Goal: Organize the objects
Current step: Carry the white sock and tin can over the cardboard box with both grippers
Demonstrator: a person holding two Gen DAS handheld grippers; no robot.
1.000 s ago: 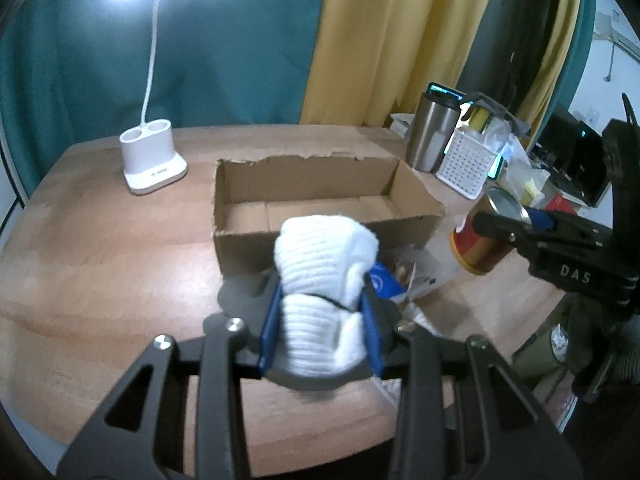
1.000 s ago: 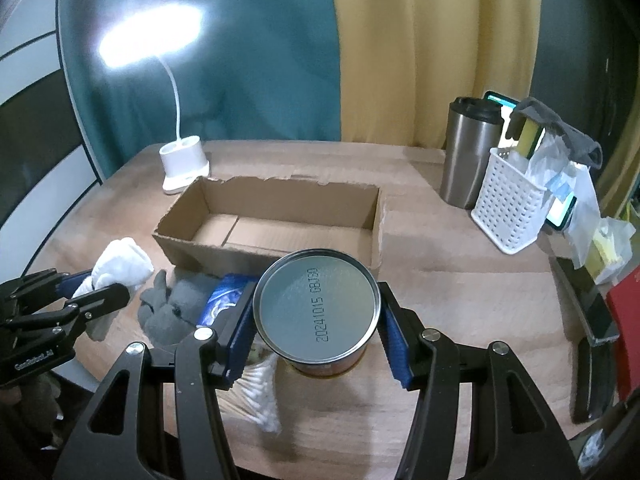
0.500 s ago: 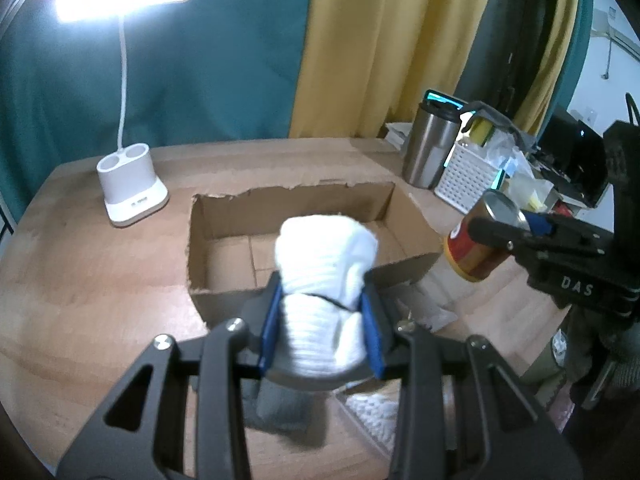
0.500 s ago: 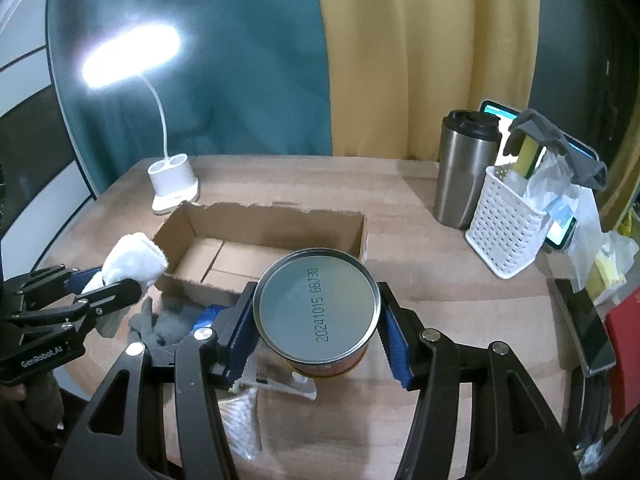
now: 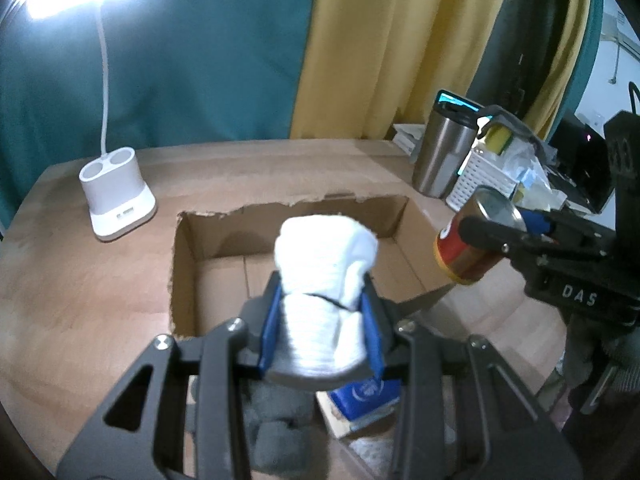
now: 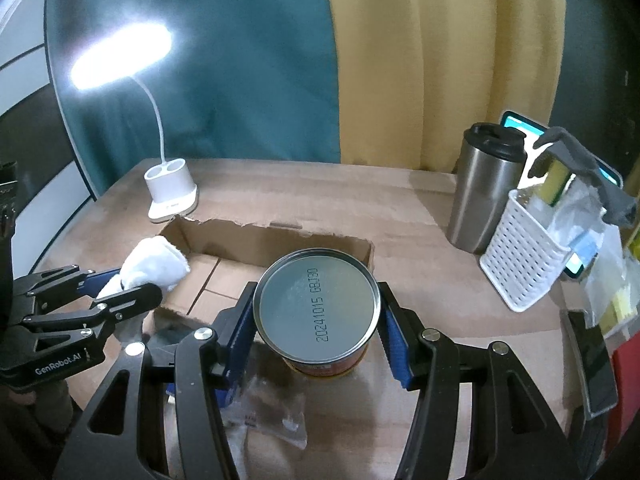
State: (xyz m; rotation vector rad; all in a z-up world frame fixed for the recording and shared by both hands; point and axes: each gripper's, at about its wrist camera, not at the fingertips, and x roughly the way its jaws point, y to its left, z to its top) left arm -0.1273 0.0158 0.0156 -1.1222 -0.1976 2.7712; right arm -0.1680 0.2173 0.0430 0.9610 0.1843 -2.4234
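My left gripper is shut on a rolled white sock and holds it above the near wall of an open cardboard box. In the right wrist view the sock hangs over the box's left end. My right gripper is shut on a red tin can with a silver lid, held above the box's near right edge. The can also shows in the left wrist view, right of the box. The box looks empty inside.
A grey sock, a blue packet and a clear bag lie on the wooden table in front of the box. A white lamp base stands at back left. A steel tumbler and white basket stand at right.
Both grippers have moved forward and up toward the box. The sock is now over the box's near wall and the can over its near right edge. Both grips are unchanged.
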